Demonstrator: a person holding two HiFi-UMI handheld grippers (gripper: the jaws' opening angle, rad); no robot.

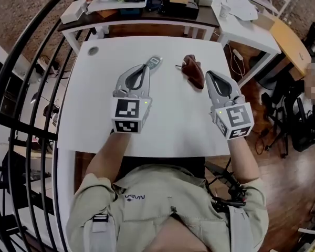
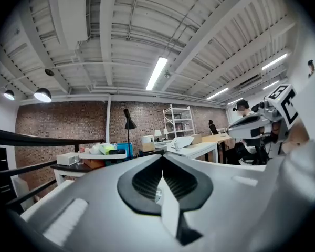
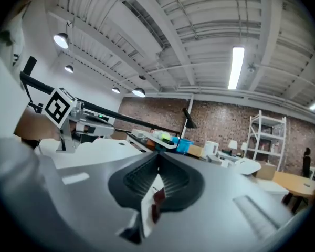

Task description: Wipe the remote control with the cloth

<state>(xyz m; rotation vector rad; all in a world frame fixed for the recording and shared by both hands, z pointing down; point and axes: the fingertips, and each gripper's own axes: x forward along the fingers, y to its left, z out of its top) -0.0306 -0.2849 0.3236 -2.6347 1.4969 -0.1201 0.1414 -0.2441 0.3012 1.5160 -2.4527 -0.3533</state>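
Observation:
A slim silver remote control [image 1: 154,62] lies on the white table [image 1: 100,104], just beyond the tip of my left gripper [image 1: 145,68]. To its right a crumpled brown cloth [image 1: 193,70] rests on the table. My right gripper [image 1: 209,75] hovers with its tip beside the cloth's right edge. Both grippers are shut and hold nothing. The left gripper view shows the left gripper [image 2: 161,160] with its jaws pressed together. In the right gripper view the right gripper [image 3: 158,157] is also closed, and a sliver of the brown cloth [image 3: 158,197] shows through the slot below the jaws.
A small grey disc [image 1: 93,50] sits at the table's far left corner. Behind stands a dark table [image 1: 147,12] cluttered with boxes, and a white desk [image 1: 241,14] is at the back right. A black railing [image 1: 21,88] curves along the left.

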